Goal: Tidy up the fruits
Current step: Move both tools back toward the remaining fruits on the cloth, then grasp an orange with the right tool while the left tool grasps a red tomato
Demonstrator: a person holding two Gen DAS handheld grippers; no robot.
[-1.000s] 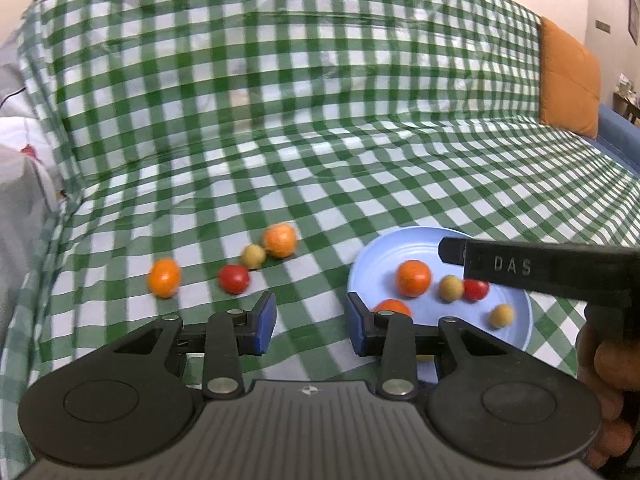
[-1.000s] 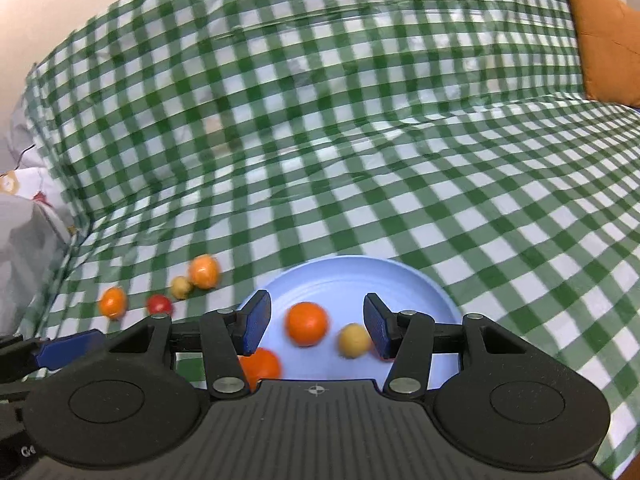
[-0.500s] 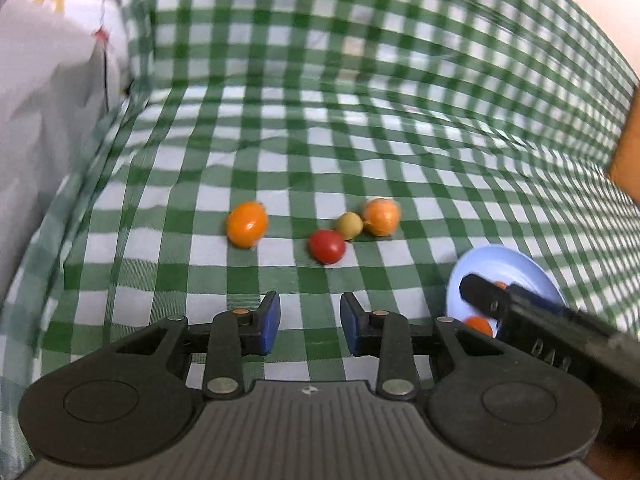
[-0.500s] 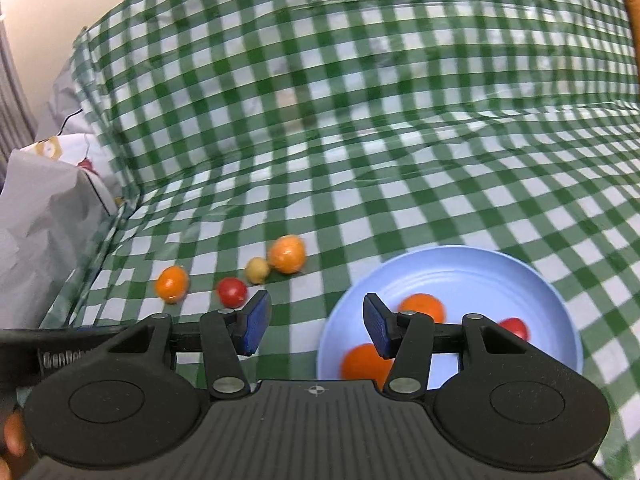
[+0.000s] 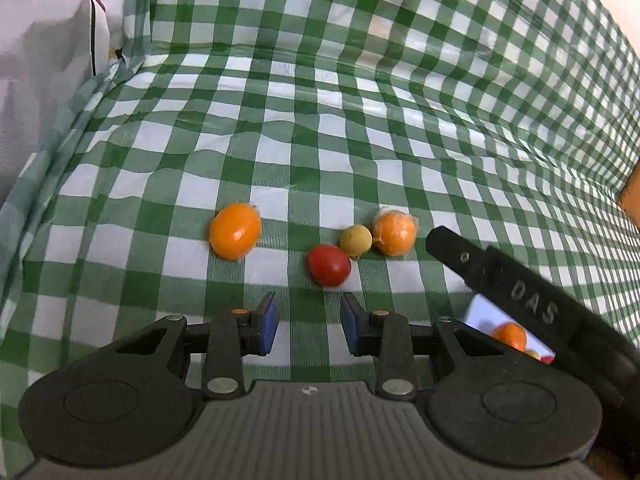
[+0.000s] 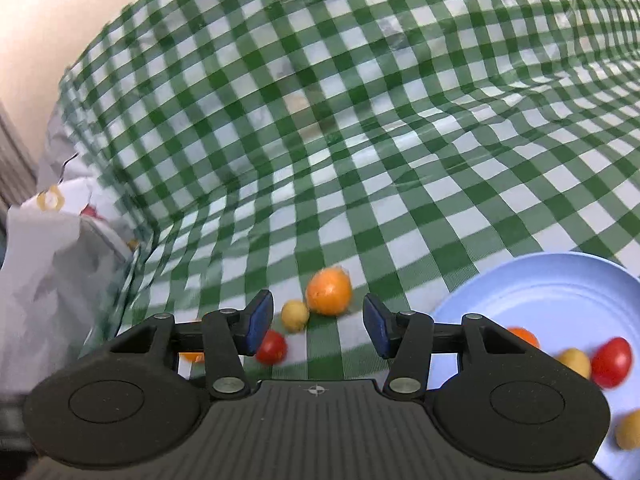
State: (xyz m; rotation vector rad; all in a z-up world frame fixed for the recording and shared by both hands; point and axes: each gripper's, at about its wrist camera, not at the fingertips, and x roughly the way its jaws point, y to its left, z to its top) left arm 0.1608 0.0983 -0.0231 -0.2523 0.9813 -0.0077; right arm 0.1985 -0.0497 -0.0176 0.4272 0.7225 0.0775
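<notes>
Green-and-white checked cloth covers the seat and backrest of a sofa, where small fruits lie scattered. At far left, crumpled grey-white wrapping leans against the cloth's edge. An oval orange fruit sits alone, well apart from a cluster further right: a red tomato, a small yellow fruit just beside it, and a round orange fruit touching the yellow one. The left gripper hovers just short of the tomato, its blue-padded jaws apart with nothing between them. The right gripper, seen from the left as a black bar, reaches in beside the cluster, its jaws likewise apart and empty. At right, a pale blue plate holds more fruit, among them a red tomato and an orange one.
</notes>
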